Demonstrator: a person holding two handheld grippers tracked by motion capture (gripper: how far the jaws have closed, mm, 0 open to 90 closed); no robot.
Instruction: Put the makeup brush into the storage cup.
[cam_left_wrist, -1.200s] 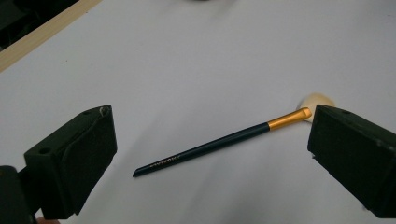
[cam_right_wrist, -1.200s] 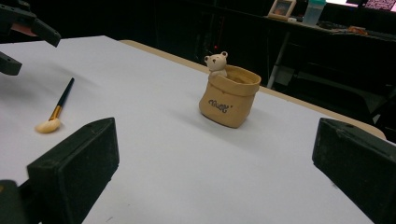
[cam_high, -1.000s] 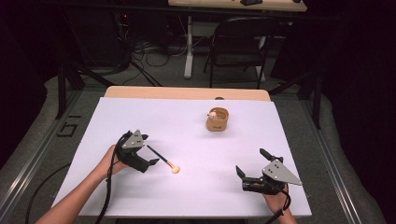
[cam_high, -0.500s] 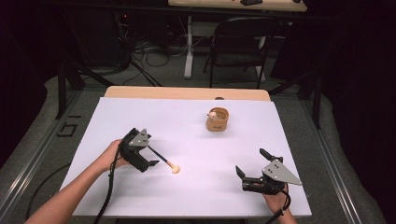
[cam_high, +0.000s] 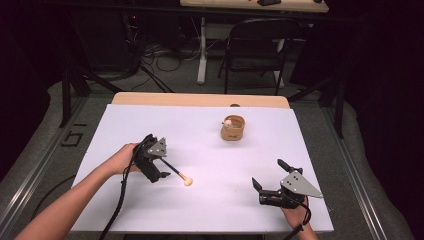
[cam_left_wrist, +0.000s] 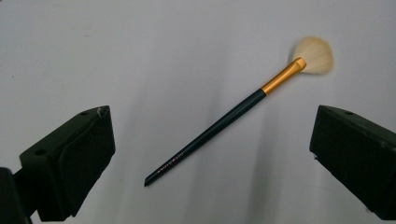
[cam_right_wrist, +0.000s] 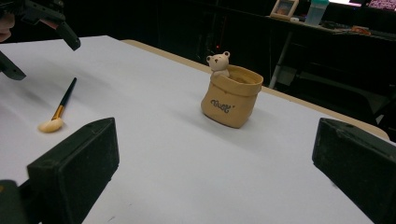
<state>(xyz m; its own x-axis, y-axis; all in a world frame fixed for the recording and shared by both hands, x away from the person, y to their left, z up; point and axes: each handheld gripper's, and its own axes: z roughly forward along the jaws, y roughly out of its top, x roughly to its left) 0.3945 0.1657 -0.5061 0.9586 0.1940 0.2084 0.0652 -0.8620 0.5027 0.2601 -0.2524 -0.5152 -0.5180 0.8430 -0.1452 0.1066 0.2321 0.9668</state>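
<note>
1. Left gripper (cam_high: 161, 162), jaws wide apart, hovers over the brush (cam_left_wrist: 219, 126); nothing is grasped yet.
2. Brush lies flat on the table (cam_high: 210, 135), well apart from the bear pot (cam_right_wrist: 231, 95).
3. Right gripper (cam_high: 270, 181) rests with its jaws apart and empty.

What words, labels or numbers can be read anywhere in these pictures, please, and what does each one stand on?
Dark script on the front of the tan bear pot: a short curly word, too stylised and blurred to read.
Small reddish print near the tail of the makeup brush handle: too small to read.
White marks on the floor left of the table: roughly "61", not certain.
No text on the left gripper or the right gripper.
</note>
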